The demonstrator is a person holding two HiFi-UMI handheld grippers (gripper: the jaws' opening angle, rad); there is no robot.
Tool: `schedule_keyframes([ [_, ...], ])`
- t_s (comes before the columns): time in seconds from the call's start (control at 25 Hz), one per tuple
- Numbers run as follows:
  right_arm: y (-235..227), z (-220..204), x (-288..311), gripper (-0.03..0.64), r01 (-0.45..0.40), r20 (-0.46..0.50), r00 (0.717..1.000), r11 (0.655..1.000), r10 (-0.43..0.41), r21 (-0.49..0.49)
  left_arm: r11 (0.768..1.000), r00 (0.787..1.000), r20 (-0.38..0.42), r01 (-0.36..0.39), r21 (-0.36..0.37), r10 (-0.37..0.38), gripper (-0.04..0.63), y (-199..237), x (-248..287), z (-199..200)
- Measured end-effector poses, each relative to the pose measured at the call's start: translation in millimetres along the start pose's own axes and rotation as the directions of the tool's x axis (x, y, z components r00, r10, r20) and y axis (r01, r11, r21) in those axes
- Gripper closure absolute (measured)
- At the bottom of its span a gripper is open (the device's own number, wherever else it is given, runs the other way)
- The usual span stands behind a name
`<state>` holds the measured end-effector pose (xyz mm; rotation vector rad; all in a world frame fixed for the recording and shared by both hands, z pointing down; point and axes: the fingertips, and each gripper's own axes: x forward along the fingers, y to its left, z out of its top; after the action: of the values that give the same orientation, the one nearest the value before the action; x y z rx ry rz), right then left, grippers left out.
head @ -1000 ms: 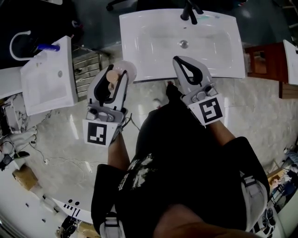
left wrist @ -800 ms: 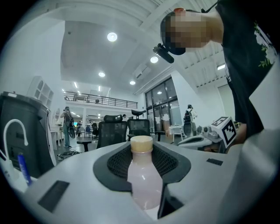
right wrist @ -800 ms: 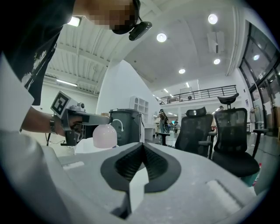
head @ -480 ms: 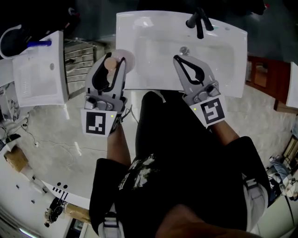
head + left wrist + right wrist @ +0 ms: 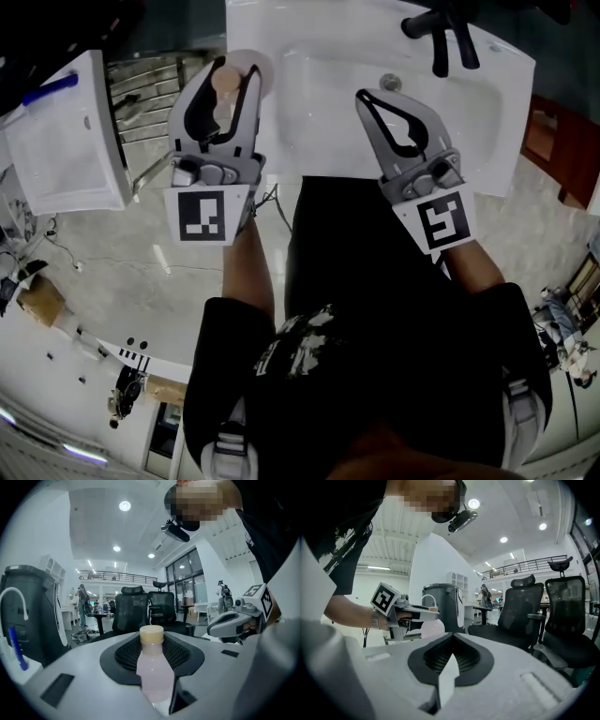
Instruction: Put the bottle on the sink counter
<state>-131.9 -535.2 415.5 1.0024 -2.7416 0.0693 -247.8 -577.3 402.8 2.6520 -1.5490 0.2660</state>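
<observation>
Sink bench (image 5: 281, 159) below: my left jaws (image 5: 230, 67) grasp the bottle (image 5: 152, 667), best lowered gently, upright; my right jaws (image 5: 375, 101) clenched, empty.

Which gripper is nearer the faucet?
Right. Right gripper hangs over the sink, just short of the faucet; left gripper, clamping the bottle, sits at the sink's left edge.

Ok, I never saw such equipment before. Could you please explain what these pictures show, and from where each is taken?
There is no robot: a person holds a two-jaw gripper in each hand. One picture comes from a camera on the person's head, looking down; the other two from cameras riding on the grippers. Below is a white sink with a dark tap. The left gripper is shut on a pale pink bottle with a tan cap. The right gripper is shut and empty.
</observation>
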Motion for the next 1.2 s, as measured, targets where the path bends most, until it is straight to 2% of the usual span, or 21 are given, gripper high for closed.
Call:
schedule_keyframes([
  [0.16,-6.4,-19.9,29.7,0.623,0.013,-0.031,0.999,1.000,-0.012,0.023,1.000,0.998,-0.059,0.010,0.007,-0.010,0.446,20.8,24.3,-34.8],
  [0.44,-19.4,-61.5,62.1,0.621,0.020,-0.118,0.993,0.998,-0.014,0.051,0.999,0.995,-0.086,0.053,-0.003,-0.053,0.446,36.4,74.3,-81.5],
  [0.76,-43.4,-87.9,82.2,0.621,0.047,-0.175,0.984,0.995,-0.031,0.087,0.994,0.988,-0.116,0.091,-0.055,-0.097,0.446,40.6,116.1,-111.9],
  [0.96,-62.2,-87.8,77.2,0.621,0.052,-0.186,0.982,0.993,-0.031,0.105,0.991,0.985,-0.116,0.120,-0.050,-0.126,0.446,24.4,142.8,-109.0],
  [1.2,-54.4,-110.7,96.1,0.621,0.054,-0.215,0.976,0.990,-0.025,0.132,0.985,0.979,-0.120,0.154,-0.083,-0.163,0.446,33.7,154.0,-138.7],
])
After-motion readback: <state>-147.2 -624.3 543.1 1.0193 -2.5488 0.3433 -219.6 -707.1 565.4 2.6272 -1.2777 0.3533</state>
